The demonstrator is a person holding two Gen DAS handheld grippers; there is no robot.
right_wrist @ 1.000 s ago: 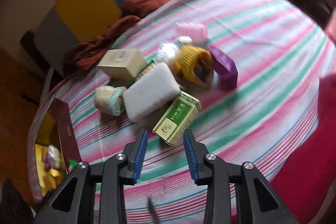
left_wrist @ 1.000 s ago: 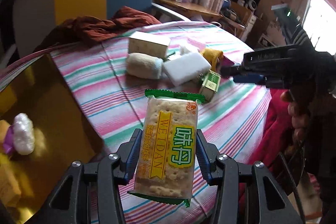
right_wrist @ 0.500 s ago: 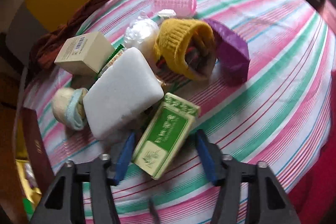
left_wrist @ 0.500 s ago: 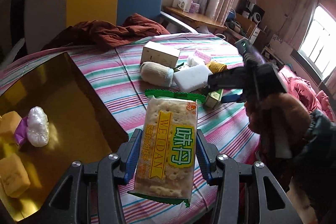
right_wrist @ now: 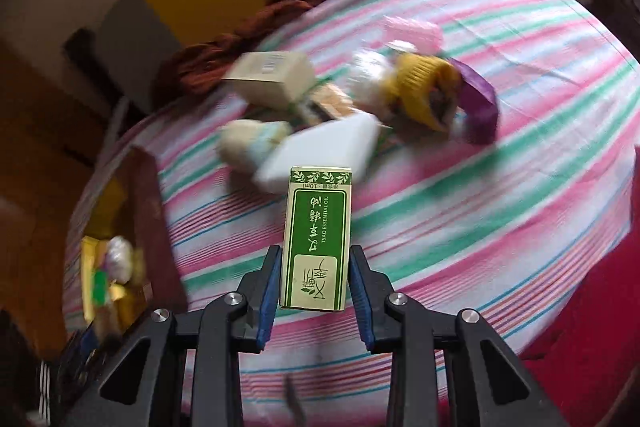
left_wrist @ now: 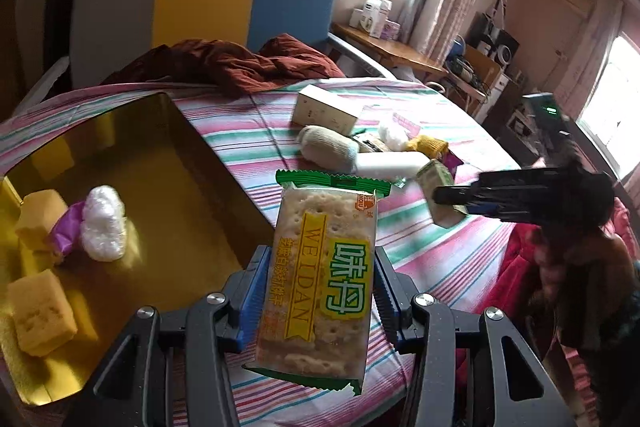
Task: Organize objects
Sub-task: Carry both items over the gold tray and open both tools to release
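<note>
Left gripper: my jaws grasp the cracker packet, held just right of the gold box | Right gripper: my jaws grasp the green carton, held off the striped bench, well right of that box.

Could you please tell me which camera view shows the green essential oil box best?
The right wrist view: the green essential oil box sits sharp and centred, label readable, between the right tongs. The left wrist view shows it only small, blurred and partly hidden.
</note>
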